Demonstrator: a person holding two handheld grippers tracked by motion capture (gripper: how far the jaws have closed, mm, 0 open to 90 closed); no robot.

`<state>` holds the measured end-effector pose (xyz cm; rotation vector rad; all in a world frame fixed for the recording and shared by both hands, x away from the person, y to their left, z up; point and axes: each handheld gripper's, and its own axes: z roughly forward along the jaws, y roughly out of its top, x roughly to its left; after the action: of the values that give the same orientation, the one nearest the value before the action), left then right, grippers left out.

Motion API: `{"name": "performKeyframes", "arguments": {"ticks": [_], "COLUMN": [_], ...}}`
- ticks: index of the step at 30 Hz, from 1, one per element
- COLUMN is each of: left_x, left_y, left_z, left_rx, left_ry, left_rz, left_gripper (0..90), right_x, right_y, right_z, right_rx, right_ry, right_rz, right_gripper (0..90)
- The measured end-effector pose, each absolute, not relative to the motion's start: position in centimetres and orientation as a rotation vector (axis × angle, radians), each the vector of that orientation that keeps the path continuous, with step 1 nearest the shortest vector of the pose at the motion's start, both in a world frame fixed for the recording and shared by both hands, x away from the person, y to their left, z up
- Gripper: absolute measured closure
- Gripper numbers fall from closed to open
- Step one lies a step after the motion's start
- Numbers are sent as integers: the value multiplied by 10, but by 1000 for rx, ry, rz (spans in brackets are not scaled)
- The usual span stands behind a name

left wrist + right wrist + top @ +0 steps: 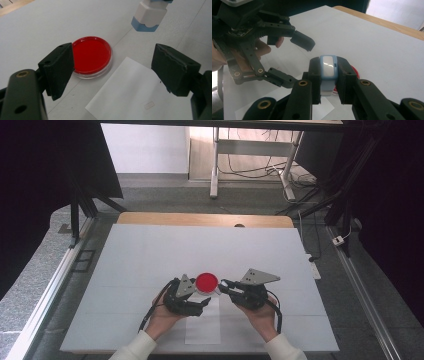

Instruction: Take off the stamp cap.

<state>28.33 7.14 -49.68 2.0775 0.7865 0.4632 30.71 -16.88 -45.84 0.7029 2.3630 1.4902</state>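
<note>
We saw white table sheet, white paper rectangle beside round red-filled clear dish, left gripper wide open, empty, right gripper clamped on small white-and-blue block just above dish.

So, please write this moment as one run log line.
left gripper: open, beside red dish | right gripper: shut on white-blue block | paper sheet: flat on table

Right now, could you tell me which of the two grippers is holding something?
The right gripper: it is shut on the blue-and-white block. The left gripper stands open with nothing between its jaws, beside the red dish.
</note>
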Motion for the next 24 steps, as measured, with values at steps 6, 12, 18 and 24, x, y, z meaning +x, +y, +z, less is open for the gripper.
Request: {"name": "performKeyframes", "arguments": {"ticks": [6,12,18,24], "left_x": [284,284,284,283], "left_y": [65,60,55,53], "left_z": [-500,-503,-505,-505], "left_rx": [2086,2089,2094,2090], "left_ry": [779,780,768,762], "left_rz": [453,455,451,456], "left_gripper": [190,195,202,210], "right_x": [306,307,307,305], "right_y": [-167,-168,-166,-164], "right_z": [-459,-460,-463,-464], "right_rx": [699,715,726,728], "right_ry": [2371,2362,2365,2365], "right_rz": [1483,1498,1503,1506], "right_gripper": [747,747,748,748]}}
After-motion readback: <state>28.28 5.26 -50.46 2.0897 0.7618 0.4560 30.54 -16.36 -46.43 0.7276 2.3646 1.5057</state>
